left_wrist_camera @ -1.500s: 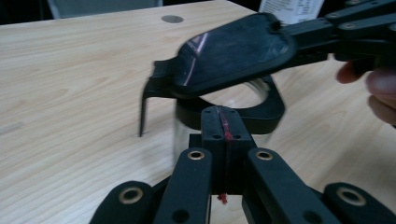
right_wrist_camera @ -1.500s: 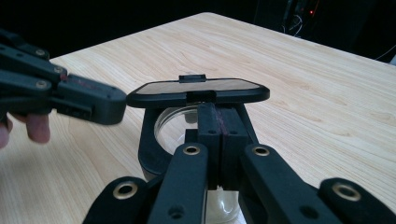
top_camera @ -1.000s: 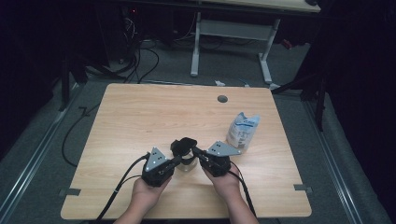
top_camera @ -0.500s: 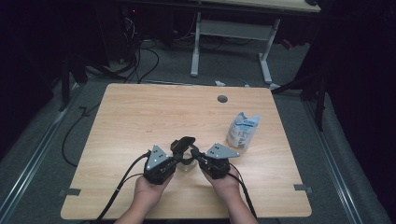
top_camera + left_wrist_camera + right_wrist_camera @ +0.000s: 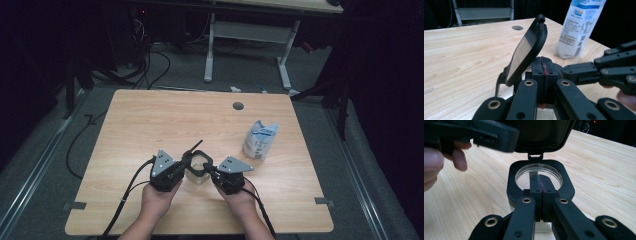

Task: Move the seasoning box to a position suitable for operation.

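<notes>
My left gripper [image 5: 176, 170] sits just left of the jar, its jaws pressed together with nothing between them; in the left gripper view the closed tips meet at the jar's black collar, right under the raised lid [image 5: 527, 50]. The jar [image 5: 198, 167] itself, a small clear container with a black square-shouldered collar and a hinged flip lid, stands near the front edge of the bench [image 5: 150, 115], between my two hands. The lid stands open, tilted up and back on its hinge at the jar's far side. In the right gripper view I look straight down into the round mouth [image 5: 539, 173] and cannot make out anything inside through the glare.

Right of the jar, my right gripper [image 5: 220, 176] is likewise closed flat, its tips resting against the near rim of the collar. Further right of the jar and well apart from it, a white and blue plastic pouch [image 5: 260, 140] stands upright.

I judge the step in hand to be steadying the jar with its lid open, ready for filling or for shutting it. To do it well I would keep both closed tips braced level against opposite sides of the collar so the light jar cannot tip, push on the lid only near its free edge, and move slowly, since the hinge looks thin.
</notes>
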`<state>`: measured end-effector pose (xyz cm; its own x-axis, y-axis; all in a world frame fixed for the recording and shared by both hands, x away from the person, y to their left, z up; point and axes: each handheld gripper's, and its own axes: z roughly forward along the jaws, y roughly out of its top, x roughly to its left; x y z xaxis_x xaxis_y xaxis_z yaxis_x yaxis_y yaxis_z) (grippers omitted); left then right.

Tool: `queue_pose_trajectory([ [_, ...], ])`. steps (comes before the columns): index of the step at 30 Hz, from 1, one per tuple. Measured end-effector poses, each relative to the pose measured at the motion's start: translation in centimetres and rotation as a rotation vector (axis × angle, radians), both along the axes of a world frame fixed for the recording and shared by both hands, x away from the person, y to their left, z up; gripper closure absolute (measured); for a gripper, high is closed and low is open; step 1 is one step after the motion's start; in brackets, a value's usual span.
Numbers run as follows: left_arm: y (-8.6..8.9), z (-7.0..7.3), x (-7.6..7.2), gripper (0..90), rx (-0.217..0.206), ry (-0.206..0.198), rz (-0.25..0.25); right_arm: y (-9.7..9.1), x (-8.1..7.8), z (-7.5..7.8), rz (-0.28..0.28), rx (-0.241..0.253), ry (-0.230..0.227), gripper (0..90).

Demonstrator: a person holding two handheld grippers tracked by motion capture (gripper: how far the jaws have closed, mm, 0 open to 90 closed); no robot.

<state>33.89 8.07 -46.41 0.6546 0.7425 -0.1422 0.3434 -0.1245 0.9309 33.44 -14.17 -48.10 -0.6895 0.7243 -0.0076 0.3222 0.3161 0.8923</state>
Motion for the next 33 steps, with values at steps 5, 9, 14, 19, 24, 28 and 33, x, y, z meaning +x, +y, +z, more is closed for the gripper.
queue_pose_trajectory([
  [5,0.0,0.0,0.0,90.0,-0.01,-0.005,0.01,0.0,0.0,-0.1,-0.002,0.007,-0.002,90.0],
  [9,0.2,-0.1,0.2,90.0,-0.029,0.001,0.029,-0.1,0.0,-0.1,-0.001,0.013,0.0,90.0],
  [14,0.5,-0.1,0.6,90.0,-0.033,0.006,0.052,-0.2,0.0,-0.2,0.005,0.019,-0.005,90.0],
  [19,0.7,-0.1,0.8,90.0,-0.026,0.003,0.066,-0.3,0.1,-0.3,0.012,0.025,-0.003,90.0],
  [24,0.9,-0.1,1.0,90.0,-0.022,0.005,0.078,-0.4,0.2,-0.3,0.017,0.036,0.0,90.0],
  [28,1.2,-0.1,1.2,90.0,-0.013,0.008,0.09,-0.4,0.2,-0.3,0.018,0.038,0.001,90.0],
  [33,1.3,-0.2,1.3,90.0,-0.005,0.013,0.101,-0.4,0.2,-0.4,0.021,0.041,0.003,90.0],
])
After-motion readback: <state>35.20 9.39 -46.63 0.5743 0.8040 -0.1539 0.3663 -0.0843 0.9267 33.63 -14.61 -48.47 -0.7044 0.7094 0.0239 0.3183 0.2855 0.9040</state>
